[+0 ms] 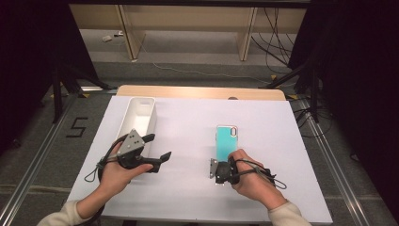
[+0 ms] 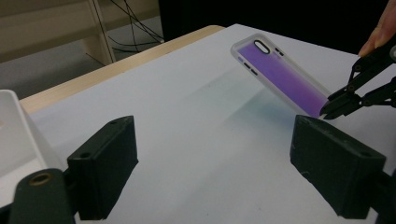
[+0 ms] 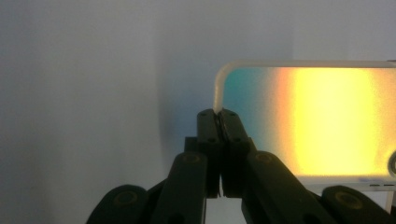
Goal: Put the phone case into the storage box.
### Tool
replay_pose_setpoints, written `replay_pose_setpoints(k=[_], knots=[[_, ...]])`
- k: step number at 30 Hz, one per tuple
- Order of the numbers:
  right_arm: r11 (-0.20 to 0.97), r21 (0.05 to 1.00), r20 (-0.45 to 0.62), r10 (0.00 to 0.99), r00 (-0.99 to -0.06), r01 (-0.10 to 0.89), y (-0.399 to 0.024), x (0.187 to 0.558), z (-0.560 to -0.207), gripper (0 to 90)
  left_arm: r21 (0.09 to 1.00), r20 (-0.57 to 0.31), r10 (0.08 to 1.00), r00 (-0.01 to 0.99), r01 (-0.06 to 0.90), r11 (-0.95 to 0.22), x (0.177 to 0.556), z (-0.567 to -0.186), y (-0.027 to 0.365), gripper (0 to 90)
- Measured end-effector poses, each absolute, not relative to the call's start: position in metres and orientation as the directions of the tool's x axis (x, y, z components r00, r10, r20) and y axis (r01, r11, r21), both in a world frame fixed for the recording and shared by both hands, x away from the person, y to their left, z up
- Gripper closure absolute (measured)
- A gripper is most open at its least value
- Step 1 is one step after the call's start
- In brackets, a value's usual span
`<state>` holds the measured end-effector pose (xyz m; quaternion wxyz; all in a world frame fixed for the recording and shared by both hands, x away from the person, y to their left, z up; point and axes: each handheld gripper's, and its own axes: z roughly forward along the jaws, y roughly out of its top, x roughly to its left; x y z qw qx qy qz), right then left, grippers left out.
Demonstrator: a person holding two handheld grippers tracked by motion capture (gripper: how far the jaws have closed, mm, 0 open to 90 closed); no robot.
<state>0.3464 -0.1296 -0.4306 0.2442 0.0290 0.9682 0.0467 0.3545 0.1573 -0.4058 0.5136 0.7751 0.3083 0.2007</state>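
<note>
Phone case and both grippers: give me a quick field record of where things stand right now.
phone case: iridescent with a clear rim, near end lifted off the white table sheet, far end tilted down
right gripper: shut on the phone case's near edge
left gripper: open, nothing between its jaws, hanging beside the white bin
white bin: at the sheet's left, apart from the case
contact: the case is gripped by its rim only

My left tool [image 1: 159,147] and right tool [image 1: 220,172] are black, with blocky jaws, grey three-cornered plates, looped cables; cream sleeves [image 1: 63,215].
</note>
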Motion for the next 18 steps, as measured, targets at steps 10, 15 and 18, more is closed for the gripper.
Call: replay_pose_setpoints(k=[10,15,18], knots=[[0.994,0.11,-0.498,0.055,-0.865,0.0,-0.119,0.345,-0.431,89.3,0.909,-0.01,0.667,0.745,0.284,-0.304,0.369,-0.401,0.126,15.7],[0.996,0.077,-0.529,0.003,-0.848,-0.044,-0.114,0.347,-0.431,89.3,0.904,-0.015,0.668,0.744,0.296,-0.308,0.378,-0.4,0.115,16.1],[0.996,0.072,-0.538,-0.004,-0.843,-0.051,-0.112,0.347,-0.432,89.3,0.902,-0.023,0.675,0.738,0.307,-0.305,0.385,-0.4,0.109,16.4]])
